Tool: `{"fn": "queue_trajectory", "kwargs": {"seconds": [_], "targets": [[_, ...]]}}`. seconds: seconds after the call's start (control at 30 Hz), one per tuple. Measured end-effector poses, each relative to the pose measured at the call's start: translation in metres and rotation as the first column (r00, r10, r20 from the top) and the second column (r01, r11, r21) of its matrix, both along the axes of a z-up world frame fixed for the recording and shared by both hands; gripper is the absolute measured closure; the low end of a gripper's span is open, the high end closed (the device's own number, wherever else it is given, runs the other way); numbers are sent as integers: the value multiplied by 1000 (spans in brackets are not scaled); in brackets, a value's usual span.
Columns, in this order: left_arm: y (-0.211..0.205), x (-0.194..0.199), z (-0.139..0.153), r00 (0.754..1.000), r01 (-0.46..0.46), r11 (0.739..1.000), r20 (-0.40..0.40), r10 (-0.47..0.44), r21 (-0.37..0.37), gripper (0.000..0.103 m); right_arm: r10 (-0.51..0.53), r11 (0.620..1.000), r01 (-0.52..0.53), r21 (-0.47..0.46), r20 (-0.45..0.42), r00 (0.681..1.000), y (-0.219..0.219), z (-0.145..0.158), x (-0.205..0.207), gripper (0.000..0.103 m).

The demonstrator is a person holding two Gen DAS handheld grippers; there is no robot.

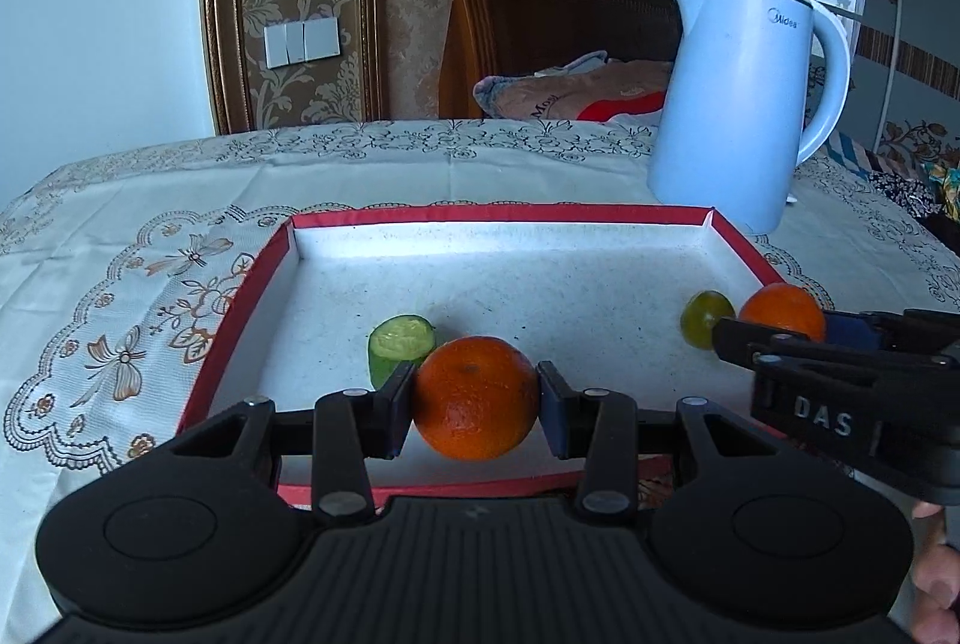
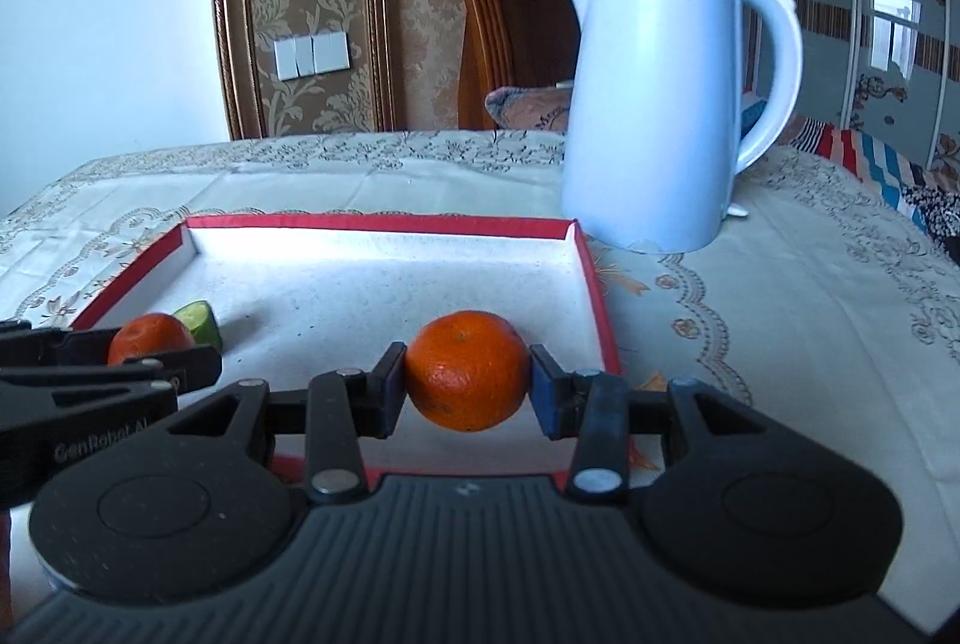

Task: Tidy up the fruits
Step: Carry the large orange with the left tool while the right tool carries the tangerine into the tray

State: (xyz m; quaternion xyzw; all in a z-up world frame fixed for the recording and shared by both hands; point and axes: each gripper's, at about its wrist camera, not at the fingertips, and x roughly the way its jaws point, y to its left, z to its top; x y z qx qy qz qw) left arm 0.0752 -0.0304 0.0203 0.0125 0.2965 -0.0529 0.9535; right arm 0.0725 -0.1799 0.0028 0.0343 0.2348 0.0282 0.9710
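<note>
A: What does each gripper hold?
B: The left gripper (image 1: 476,398) is clenched on one orange (image 1: 476,397); the right gripper (image 2: 467,373) clamps a second orange (image 2: 467,370).

A: Where are they?
B: Both are above the red-rimmed tray (image 1: 504,212), near a cut cucumber piece (image 1: 401,353) and a green fruit (image 1: 703,317); a kettle (image 2: 654,104) stands behind.

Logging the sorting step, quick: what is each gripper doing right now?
Left gripper: closed on an orange, over the red-rimmed tray.
Right gripper: closed on another orange, over the same tray.
</note>
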Motion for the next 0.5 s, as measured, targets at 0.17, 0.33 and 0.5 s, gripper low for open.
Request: {"fn": "queue_trajectory", "kwargs": {"seconds": [0.17, 0.33, 0.5], "targets": [[-1, 11, -7, 1000, -21, 1000, -10, 21, 21, 62, -3, 1000, 3, -1, -40, 999, 4, -11, 22, 63], [-2, 19, -9, 1000, -30, 999, -7, 30, 20, 62, -5, 1000, 5, -15, -45, 999, 9, -14, 28, 63], [-2, 25, -12, 999, -44, 998, 4, 44, 35, 62, -17, 999, 16, -36, -24, 1000, 13, -12, 34, 63]]}}
